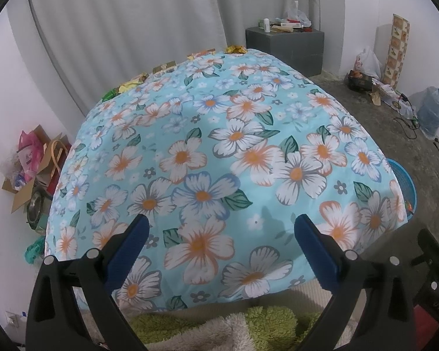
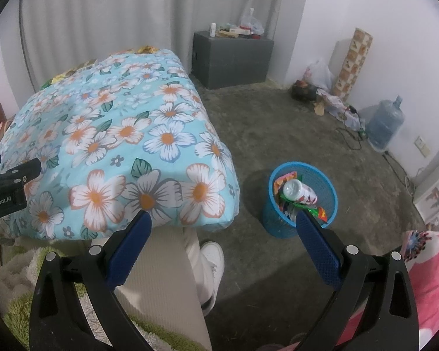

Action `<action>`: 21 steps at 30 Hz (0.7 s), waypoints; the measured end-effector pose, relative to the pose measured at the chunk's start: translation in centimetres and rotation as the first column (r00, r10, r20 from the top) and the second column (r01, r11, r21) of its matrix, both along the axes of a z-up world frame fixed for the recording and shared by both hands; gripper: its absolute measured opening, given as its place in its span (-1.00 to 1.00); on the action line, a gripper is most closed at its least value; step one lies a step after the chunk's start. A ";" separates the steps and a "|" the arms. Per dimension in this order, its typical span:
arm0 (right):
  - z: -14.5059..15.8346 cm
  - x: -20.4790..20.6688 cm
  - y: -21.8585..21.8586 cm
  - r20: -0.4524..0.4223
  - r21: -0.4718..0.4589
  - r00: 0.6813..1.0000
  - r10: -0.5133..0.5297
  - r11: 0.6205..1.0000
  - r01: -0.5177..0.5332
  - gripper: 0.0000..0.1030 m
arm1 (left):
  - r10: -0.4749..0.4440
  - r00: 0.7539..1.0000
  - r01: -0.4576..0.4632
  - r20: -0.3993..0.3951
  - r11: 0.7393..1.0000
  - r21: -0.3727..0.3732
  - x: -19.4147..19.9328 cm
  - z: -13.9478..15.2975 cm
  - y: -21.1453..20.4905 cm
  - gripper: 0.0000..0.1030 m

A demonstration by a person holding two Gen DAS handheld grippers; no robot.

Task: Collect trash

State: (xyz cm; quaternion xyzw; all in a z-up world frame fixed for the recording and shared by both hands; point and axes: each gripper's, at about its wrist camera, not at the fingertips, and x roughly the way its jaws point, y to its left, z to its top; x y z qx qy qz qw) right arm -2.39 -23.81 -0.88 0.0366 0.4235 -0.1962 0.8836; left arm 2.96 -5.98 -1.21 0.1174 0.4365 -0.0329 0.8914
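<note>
Room: a bare concrete floor (image 2: 278, 122), white walls and a grey curtain, with a table under a blue floral cloth (image 1: 219, 152) filling the foreground.
Nearest: a person's trouser leg and white shoe (image 2: 212, 256) show below the table's near edge; green shaggy fabric lies just under the grippers.
Left gripper (image 1: 219, 228): hovers low over the near part of the cloth, jaws wide apart, nothing between them.
Right gripper (image 2: 222, 228): held off the table's right corner, jaws likewise spread and empty, aimed toward the floor between table and bin.
Bin: a blue mesh basket (image 2: 327, 201) stands on the floor just beside the table's right corner; it already holds a clear bottle (image 2: 300, 191) and several coloured wrappers.
Middle of table: bare cloth, no litter visible on it.
Far edge of table: a row of small items lines the back rim, among them a green wrapper (image 1: 109, 95), a yellow wrapper (image 1: 130, 84), a small box (image 1: 164, 67) and a crumpled yellow piece (image 1: 235, 49). Only their tops show over the curve of the cloth.
Beyond: a grey box (image 2: 232, 58) with clutter on top, bags against the wall, a water jug (image 2: 385, 124).
Progress: seemingly partway; the bin's contents suggest some trash is collected, while the row at the far rim remains.
Next, as a guess: a reach across the whole table to the back edge, then a carry to the basket.
</note>
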 end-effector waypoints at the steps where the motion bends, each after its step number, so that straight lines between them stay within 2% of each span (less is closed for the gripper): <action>1: 0.0 0.0 0.0 0.001 0.000 1.000 0.001 1.000 -0.001 0.84 | 0.000 1.000 0.000 0.001 1.000 0.001 0.0 0.0 0.1 0.89; 21: 0.0 0.2 0.4 0.004 0.001 1.000 -0.004 1.000 0.004 0.84 | 0.000 1.000 0.000 0.000 1.000 0.003 0.0 0.0 0.1 0.89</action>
